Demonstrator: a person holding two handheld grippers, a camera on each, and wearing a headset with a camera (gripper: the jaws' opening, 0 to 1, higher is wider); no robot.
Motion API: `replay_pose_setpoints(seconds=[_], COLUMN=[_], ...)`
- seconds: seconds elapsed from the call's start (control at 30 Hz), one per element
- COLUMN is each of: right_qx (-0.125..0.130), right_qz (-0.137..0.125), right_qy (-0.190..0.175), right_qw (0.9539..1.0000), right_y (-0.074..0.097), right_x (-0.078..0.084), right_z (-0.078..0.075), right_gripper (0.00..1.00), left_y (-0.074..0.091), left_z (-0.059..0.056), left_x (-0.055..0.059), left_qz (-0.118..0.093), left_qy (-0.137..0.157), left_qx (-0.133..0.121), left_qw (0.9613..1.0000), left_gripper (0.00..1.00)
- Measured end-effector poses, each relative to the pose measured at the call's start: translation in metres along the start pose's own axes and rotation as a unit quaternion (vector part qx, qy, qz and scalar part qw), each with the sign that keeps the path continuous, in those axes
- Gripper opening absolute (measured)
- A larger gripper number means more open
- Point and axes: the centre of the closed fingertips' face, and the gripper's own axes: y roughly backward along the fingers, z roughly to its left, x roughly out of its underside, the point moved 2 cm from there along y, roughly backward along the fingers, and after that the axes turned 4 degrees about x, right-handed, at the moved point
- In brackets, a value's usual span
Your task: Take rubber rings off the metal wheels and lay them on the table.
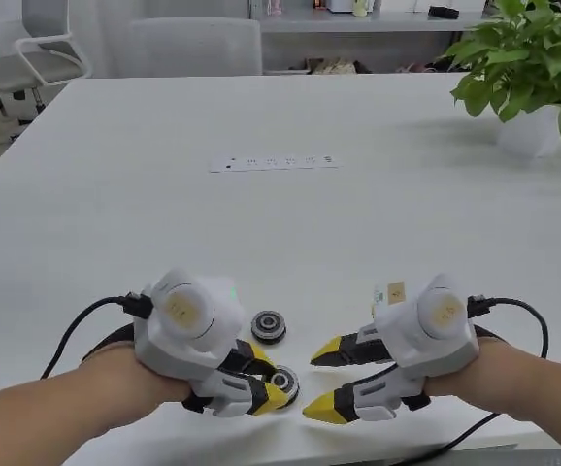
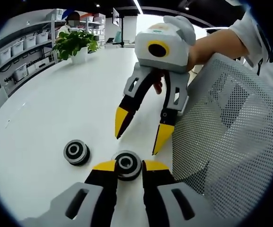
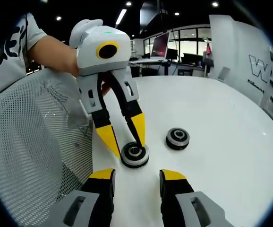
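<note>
White desk [image 1: 358,223], office: the nearer metal wheel [image 3: 135,154] is being clamped by the left claw [image 2: 129,166], while the right claw [image 3: 137,176] is being held with jaws apart before it. A second wheel [image 3: 177,138] is lying beside. Both rubber rings [image 3: 135,165] are being judged unremoved.

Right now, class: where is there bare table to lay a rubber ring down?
Free: the table between the socket strip and the loose wheel. Crowded: the near edge, where the left gripper clamps the other wheel and the right gripper, open, faces it.
</note>
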Motion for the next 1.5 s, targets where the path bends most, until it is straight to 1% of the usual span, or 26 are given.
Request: replay_pose_setpoints(seconds=[0.23, 0.33, 0.47, 0.57, 0.63, 0.7, 0.83, 1.0, 1.07, 1.2, 1.27, 1.4, 1.5], right_qx=[0.0, -0.001, -0.004, -0.008, -0.01, -0.012, -0.019, -0.026, -0.031, -0.03, -0.029, -0.027, -0.029], right_qz=[0.001, -0.002, -0.005, -0.006, -0.007, -0.008, -0.012, -0.009, -0.011, -0.011, -0.01, -0.018, -0.019], right_qy=[0.001, -0.001, -0.003, -0.008, -0.011, -0.013, -0.015, -0.016, -0.023, -0.03, -0.035, -0.051, -0.055], right_qw=[1.0, 1.0, 1.0, 0.9999, 0.9999, 0.9998, 0.9997, 0.9995, 0.9992, 0.999, 0.9989, 0.9982, 0.9979], right_y=[-0.002, -0.003, -0.004, -0.004, -0.006, -0.006, -0.009, -0.015, -0.018, -0.022, -0.022, -0.021, -0.02], right_x=[0.0, -0.002, -0.003, -0.003, -0.003, -0.004, -0.008, -0.008, -0.008, -0.008, -0.007, -0.007, -0.005], right_z=[-0.002, -0.002, -0.002, -0.003, -0.003, -0.004, -0.003, -0.002, 0.0, 0.002, 0.002, 0.001, 0.003], right_gripper=[0.36, 0.36, 0.35, 0.35, 0.34, 0.33, 0.33, 0.32, 0.31, 0.28, 0.27, 0.26, 0.23], left_y=[0.001, 0.001, 0.001, 0.001, 0.001, 0.001, 0.001, 0.002, 0.002, 0.002, 0.002, 0.001, 0.001], left_z=[0.003, 0.002, 0.003, 0.003, 0.004, 0.004, 0.005, 0.005, 0.005, 0.006, 0.006, 0.006, 0.007], left_x=[0.0, 0.001, 0.001, 0.001, 0.001, 0.003, 0.003, 0.002, 0.002, 0.002, 0.002, 0.001, 0.001], left_qz=[-0.01, -0.012, -0.018, -0.02, -0.02, -0.017, -0.018, -0.02, -0.022, -0.022, -0.023, -0.024, -0.025], left_qy=[0.004, -0.007, -0.009, -0.009, -0.007, -0.013, -0.01, -0.009, -0.007, -0.006, -0.006, -0.005, -0.005], left_qx=[-0.005, -0.008, -0.014, -0.017, -0.023, -0.024, -0.027, -0.03, -0.031, -0.032, -0.032, -0.032, -0.033], left_qw=[0.9999, 0.9999, 0.9997, 0.9996, 0.9995, 0.9995, 0.9994, 0.9993, 0.9993, 0.9992, 0.9992, 0.9992, 0.9992], left_gripper=[0.12, 0.11, 0.11, 0.1, 0.08, 0.08, 0.08, 0.08, 0.08, 0.08, 0.08, 0.08, 0.08])
